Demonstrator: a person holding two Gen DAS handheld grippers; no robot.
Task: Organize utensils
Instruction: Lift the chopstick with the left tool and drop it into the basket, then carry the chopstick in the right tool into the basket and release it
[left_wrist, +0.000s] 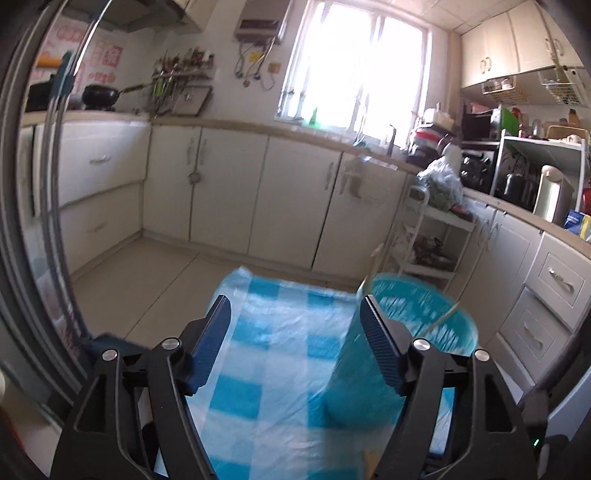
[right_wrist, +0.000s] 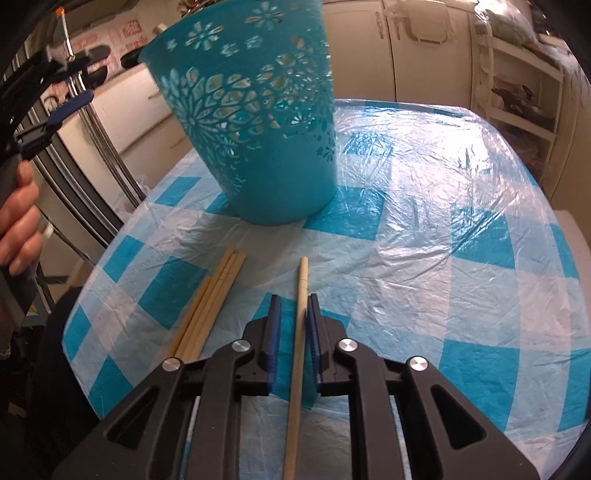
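Observation:
A teal cut-out basket (right_wrist: 251, 122) stands on the blue-and-white checked tablecloth (right_wrist: 443, 221). In the left wrist view the basket (left_wrist: 424, 314) holds pale chopsticks (left_wrist: 371, 266) and sits just right of my left gripper (left_wrist: 293, 301), whose jaws stand wide apart over bare cloth. From the right wrist, the left gripper (right_wrist: 83, 77) hangs at the upper left in a hand (right_wrist: 18, 221). My right gripper (right_wrist: 293, 306) is low over the cloth. A single chopstick (right_wrist: 301, 295) lies between its narrow jaws, with a gap on the left side. A bundle of chopsticks (right_wrist: 210, 299) lies left of it.
White kitchen cabinets (left_wrist: 229, 192) line the far walls. A white trolley rack (left_wrist: 428, 236) stands beyond the table's far right corner. Metal poles (right_wrist: 107, 155) rise at the table's left edge. The right half of the cloth holds nothing.

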